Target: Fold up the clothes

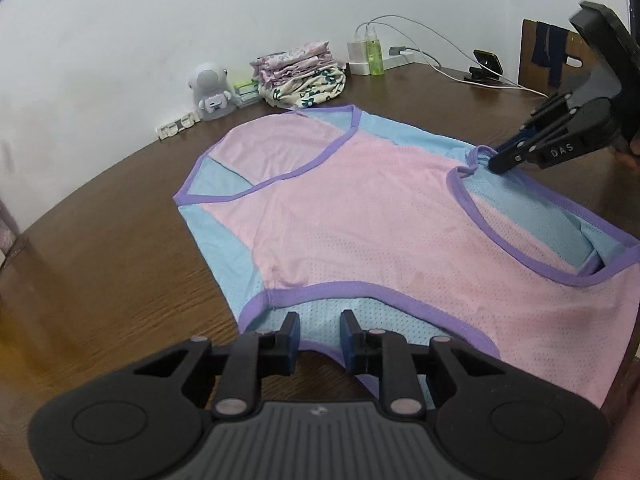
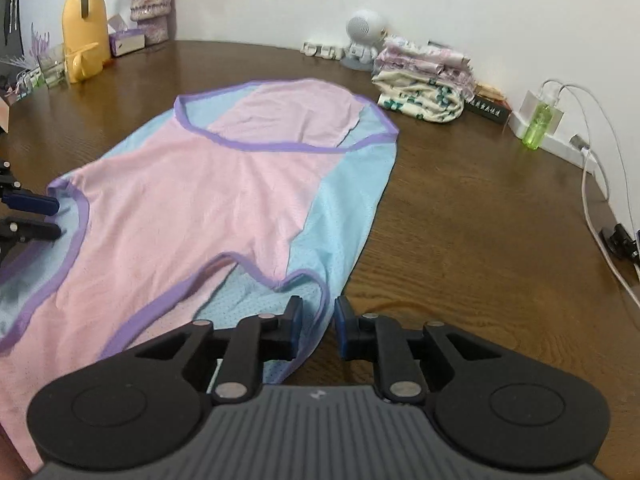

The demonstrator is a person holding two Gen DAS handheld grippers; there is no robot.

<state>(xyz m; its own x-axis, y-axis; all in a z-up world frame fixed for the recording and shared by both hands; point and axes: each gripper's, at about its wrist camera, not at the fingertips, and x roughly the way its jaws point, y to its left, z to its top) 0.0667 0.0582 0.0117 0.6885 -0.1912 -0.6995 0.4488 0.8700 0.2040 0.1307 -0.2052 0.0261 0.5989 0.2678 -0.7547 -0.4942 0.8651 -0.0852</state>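
pink-blue garment (image 1: pixel 360 220) flat on table (image 1: pixel 120 260), both tongs (image 1: pixel 319 334) (image 2: pixel 318 330) parted, gripping nothing

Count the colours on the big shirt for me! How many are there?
Pink: 1, the middle of the mesh shirt
Light blue: 1, the side panels
Purple: 1, the edge trim
Total: 3 colours

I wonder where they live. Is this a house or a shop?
Probably a home: a folded clothes pile, a yellow jug and phone chargers share a wooden table against a plain wall.
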